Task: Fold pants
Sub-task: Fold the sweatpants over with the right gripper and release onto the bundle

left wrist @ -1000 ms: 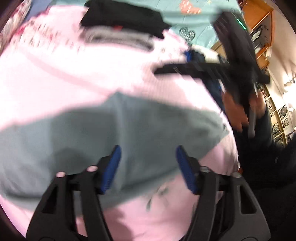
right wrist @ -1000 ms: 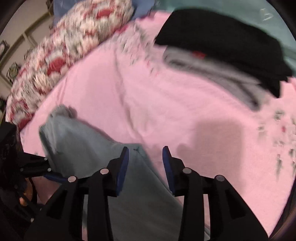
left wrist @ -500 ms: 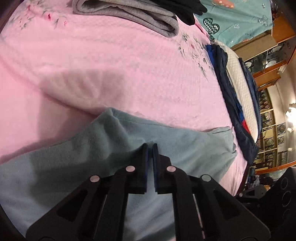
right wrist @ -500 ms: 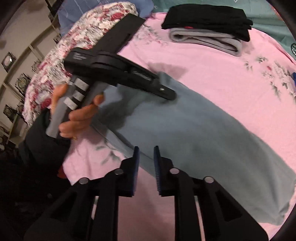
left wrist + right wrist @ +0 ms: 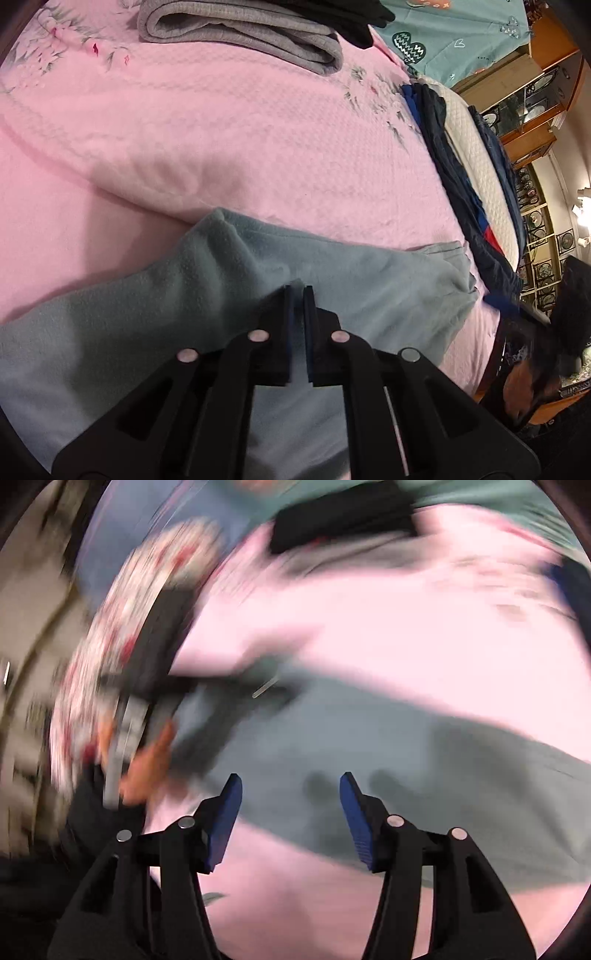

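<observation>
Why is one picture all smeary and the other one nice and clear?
Right wrist view: streaked with motion blur, though the blue-green pants and open right claw stay readable. Left wrist view: sharp, showing fleece texture around the shut left claw; edges bend from the fisheye lens.

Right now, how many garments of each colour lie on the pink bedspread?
Grey-green pants: 1
Folded grey garment: 1
Folded black garment: 1
Total: 3

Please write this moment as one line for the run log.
left gripper: shut on pants | right gripper: open, jaws just opening, nothing between | pants: on pink blanket
</observation>
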### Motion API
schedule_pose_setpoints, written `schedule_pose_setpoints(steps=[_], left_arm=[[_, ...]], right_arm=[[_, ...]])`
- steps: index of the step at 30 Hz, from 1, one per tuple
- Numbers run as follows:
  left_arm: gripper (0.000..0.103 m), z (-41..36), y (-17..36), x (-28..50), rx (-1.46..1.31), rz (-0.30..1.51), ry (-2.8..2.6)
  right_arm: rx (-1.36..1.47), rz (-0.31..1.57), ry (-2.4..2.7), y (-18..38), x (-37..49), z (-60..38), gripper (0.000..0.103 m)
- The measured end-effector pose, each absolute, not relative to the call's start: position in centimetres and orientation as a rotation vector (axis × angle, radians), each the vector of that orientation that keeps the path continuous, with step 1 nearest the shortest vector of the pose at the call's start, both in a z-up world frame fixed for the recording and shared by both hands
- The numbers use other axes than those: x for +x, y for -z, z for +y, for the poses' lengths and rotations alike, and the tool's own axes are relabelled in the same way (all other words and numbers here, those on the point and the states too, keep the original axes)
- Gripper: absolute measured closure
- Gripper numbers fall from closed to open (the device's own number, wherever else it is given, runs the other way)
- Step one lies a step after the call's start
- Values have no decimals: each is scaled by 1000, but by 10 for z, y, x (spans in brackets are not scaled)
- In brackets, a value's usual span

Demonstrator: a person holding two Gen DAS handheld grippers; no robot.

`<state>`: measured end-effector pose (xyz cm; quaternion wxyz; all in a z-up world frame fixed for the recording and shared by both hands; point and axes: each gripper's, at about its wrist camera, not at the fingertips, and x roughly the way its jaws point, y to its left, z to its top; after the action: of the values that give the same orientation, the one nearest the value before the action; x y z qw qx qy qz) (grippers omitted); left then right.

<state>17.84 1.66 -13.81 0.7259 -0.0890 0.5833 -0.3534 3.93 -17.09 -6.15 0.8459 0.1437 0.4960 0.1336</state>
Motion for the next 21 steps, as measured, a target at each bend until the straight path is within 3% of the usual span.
schedule_pose_setpoints(steps=[3, 5, 7, 21], left_arm=[[83, 25, 118, 159, -187, 1212, 773], [65, 28, 105, 140, -191, 1182, 803], [60, 27, 100, 117, -202, 1175, 833], [58, 30, 133, 82, -271, 1303, 773]], right_arm=[[408, 959, -59, 43, 9, -257, 43], [452, 920, 79, 38, -18, -311, 40], [433, 922, 159, 38, -37, -349, 40], [288, 1094, -6, 104, -16, -403, 40]])
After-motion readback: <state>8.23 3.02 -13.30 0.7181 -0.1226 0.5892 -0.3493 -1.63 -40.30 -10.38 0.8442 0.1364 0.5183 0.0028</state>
